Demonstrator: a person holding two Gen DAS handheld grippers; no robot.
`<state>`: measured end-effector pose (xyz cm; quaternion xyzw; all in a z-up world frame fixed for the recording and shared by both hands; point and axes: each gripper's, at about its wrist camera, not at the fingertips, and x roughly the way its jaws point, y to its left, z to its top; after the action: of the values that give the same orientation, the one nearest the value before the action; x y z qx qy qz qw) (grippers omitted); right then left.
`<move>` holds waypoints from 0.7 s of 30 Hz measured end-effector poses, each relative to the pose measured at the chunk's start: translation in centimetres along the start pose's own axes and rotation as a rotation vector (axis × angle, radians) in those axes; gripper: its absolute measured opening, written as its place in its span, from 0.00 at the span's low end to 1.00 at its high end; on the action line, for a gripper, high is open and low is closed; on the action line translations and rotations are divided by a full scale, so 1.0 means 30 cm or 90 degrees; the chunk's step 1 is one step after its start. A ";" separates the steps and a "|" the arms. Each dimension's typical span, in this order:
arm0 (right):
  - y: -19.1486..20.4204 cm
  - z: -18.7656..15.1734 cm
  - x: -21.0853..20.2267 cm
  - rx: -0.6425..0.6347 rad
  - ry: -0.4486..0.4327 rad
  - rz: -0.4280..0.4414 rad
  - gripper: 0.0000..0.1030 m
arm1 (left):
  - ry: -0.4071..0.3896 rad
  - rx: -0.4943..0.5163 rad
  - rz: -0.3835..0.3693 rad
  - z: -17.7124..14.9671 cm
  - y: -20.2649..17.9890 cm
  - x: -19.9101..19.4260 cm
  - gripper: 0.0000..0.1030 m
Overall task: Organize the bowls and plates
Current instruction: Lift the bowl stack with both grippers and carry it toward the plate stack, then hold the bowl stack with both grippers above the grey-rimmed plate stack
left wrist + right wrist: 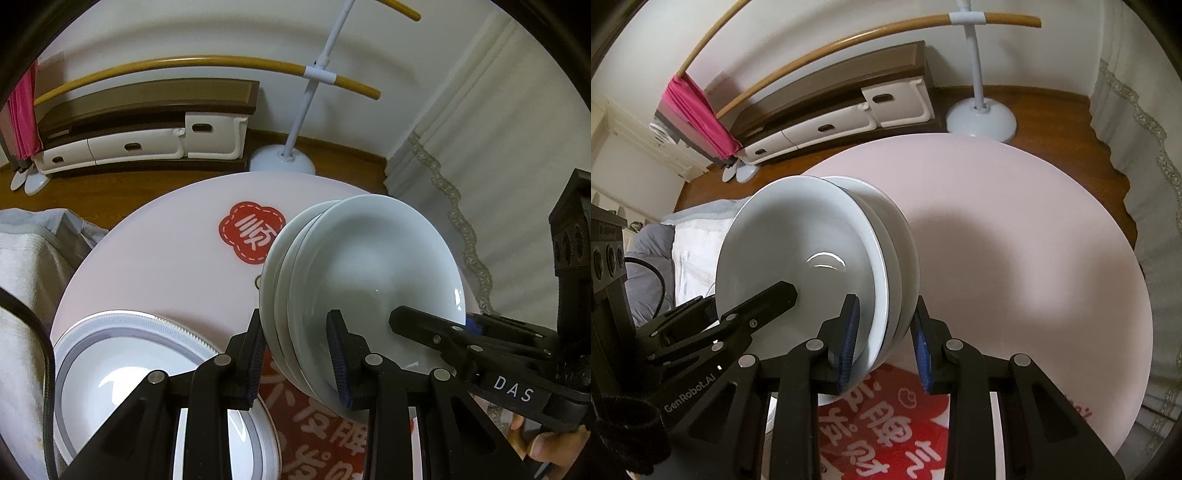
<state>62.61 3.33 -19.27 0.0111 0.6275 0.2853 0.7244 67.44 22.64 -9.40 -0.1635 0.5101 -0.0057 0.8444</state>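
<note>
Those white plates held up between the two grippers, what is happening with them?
A person holds a small stack of white plates on edge above the round pink table. The left gripper and the right gripper each clamp the rim from opposite sides. A grey-rimmed plate lies flat on the table below, beside the left gripper.

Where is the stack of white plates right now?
The stack of white plates is off the pink table, clamped at opposite rims by the left gripper and right gripper, above the red mat.
</note>
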 end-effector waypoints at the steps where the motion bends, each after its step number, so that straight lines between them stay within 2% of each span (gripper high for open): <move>1: 0.004 -0.007 -0.012 -0.001 -0.002 0.000 0.27 | -0.003 0.000 -0.001 -0.008 -0.003 -0.016 0.27; 12: 0.116 -0.114 -0.137 -0.021 -0.029 0.009 0.27 | -0.040 0.002 0.000 -0.149 0.028 -0.211 0.27; 21: 0.271 -0.229 -0.156 -0.050 -0.028 0.017 0.27 | -0.060 -0.024 0.011 -0.326 0.147 -0.376 0.27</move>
<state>52.85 5.78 -13.46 -0.0027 0.5993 0.3195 0.7340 52.90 26.17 -5.11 -0.1752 0.4710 0.0192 0.8643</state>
